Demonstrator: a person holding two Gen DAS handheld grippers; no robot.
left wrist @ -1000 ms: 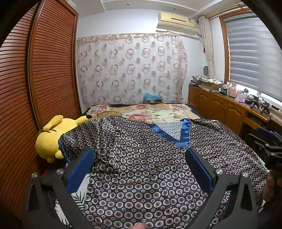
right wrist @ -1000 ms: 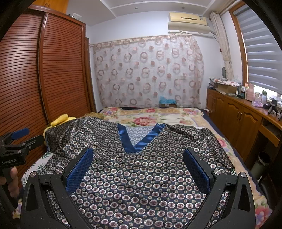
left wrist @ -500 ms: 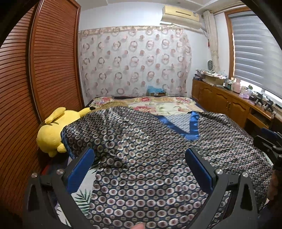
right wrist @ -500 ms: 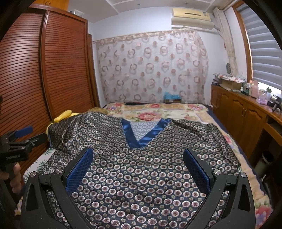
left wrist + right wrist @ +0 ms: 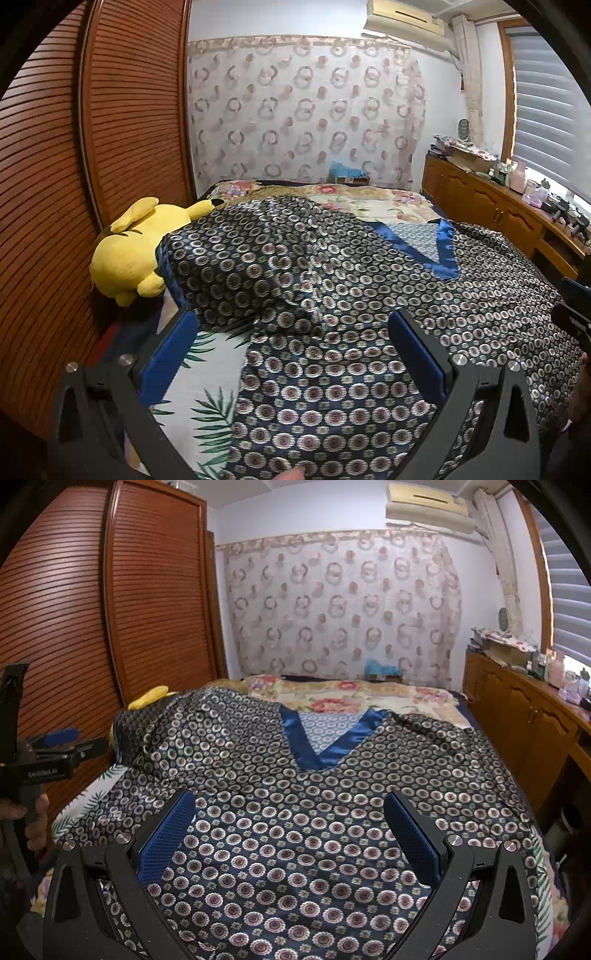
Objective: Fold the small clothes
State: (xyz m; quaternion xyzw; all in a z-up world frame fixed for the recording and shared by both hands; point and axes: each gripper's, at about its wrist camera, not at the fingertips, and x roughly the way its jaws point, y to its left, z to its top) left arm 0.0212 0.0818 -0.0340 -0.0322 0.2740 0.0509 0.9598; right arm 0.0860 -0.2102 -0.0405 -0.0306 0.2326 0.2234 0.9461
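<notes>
Both the left claw (image 5: 291,345) and right claw (image 5: 290,827) gape empty above the patterned top (image 5: 314,812) spread on the bed (image 5: 369,696), its sleeve hiding the yellow plush (image 5: 125,251) from the right view

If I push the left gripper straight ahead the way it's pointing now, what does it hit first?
Most likely the patterned garment: the open left gripper looks along the bed, and the raised fold of the sleeve lies just past its fingertips. The yellow plush toy sits off to the left. Depth is uncertain.
</notes>
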